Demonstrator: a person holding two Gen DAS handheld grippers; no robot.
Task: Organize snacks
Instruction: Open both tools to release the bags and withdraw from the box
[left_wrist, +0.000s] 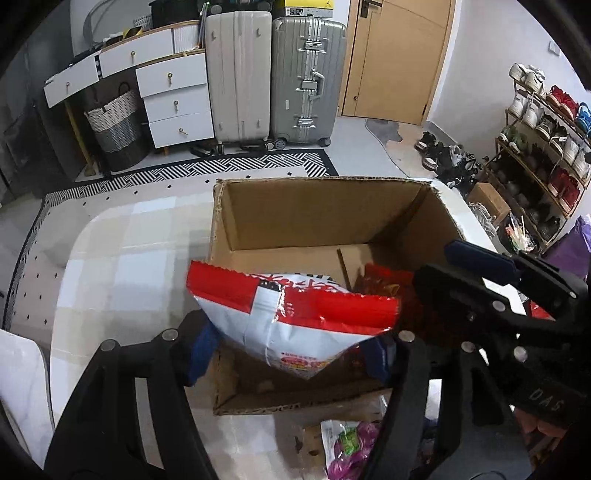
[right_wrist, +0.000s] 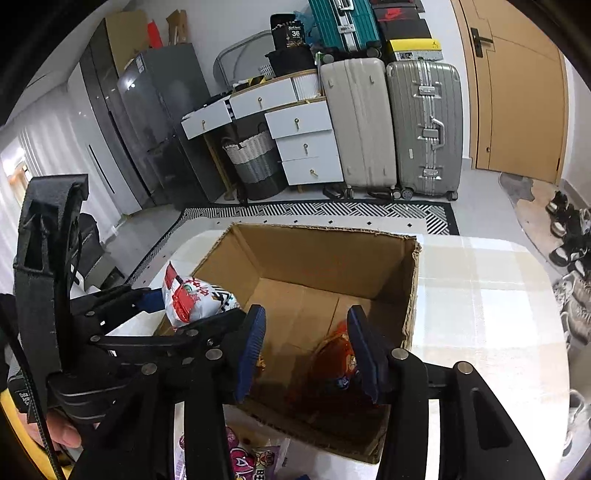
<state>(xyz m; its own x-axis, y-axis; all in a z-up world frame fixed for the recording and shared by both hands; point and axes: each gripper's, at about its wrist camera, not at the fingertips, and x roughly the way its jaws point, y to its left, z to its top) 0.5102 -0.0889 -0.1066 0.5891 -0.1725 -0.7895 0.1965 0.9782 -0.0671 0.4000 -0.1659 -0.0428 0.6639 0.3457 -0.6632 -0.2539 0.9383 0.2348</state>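
Note:
An open cardboard box stands on the table; it also shows in the right wrist view. My left gripper is shut on a red-and-white snack bag and holds it over the box's near left edge; the bag also shows in the right wrist view. My right gripper is open and empty above the box's near right part, over a dark red snack bag that lies inside. That bag also shows in the left wrist view, beside my right gripper.
Loose snack packets lie on the checked tablecloth in front of the box, also in the right wrist view. Beyond the table are suitcases, a drawer unit, a basket and a shoe rack.

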